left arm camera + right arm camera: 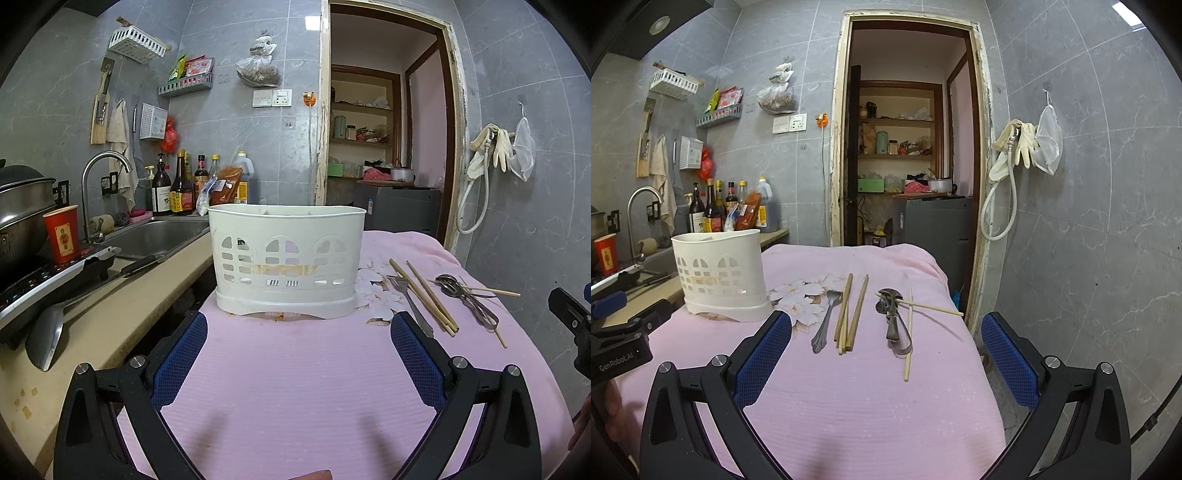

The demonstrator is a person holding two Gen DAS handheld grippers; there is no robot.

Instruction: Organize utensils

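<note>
Utensils: I see the whole lot lying loose on the pink cloth (871,398), to the right of the white caddy (720,275); none of it looks sorted yet.
Fork: it lies flat (825,321), tines toward the caddy, just beside the bundle of chopsticks (849,314), which run roughly parallel to it.
Spoons: a small heap of metal spoons (892,317) sits further right, with thin skewer-like sticks (936,308) crossing over and under it; I cannot count the spoons exactly.
Caddy: it stands upright at the left edge of the cloth, next to the sink (159,232). From the left wrist view (286,258) I can only see a hint of dividers at the rim, and nothing sticks up out of it, so I judge it empty.
Progress: I judge the task at its start. Everything remains: fork, chopsticks, spoons and sticks all need to go into the caddy.
Left gripper: my left gripper (299,332) is spread wide, blue pads well apart, holding nothing and touching nothing, facing the caddy front from over the cloth.
Right gripper: my right gripper (886,332) is equally wide apart and empty, hovering over the cloth with the fork, chopsticks and spoons between and beyond its fingers.
Next call: I judge the tangled spoons and sticks the awkward part; the fork or chopsticks look easier to lift first.
</note>
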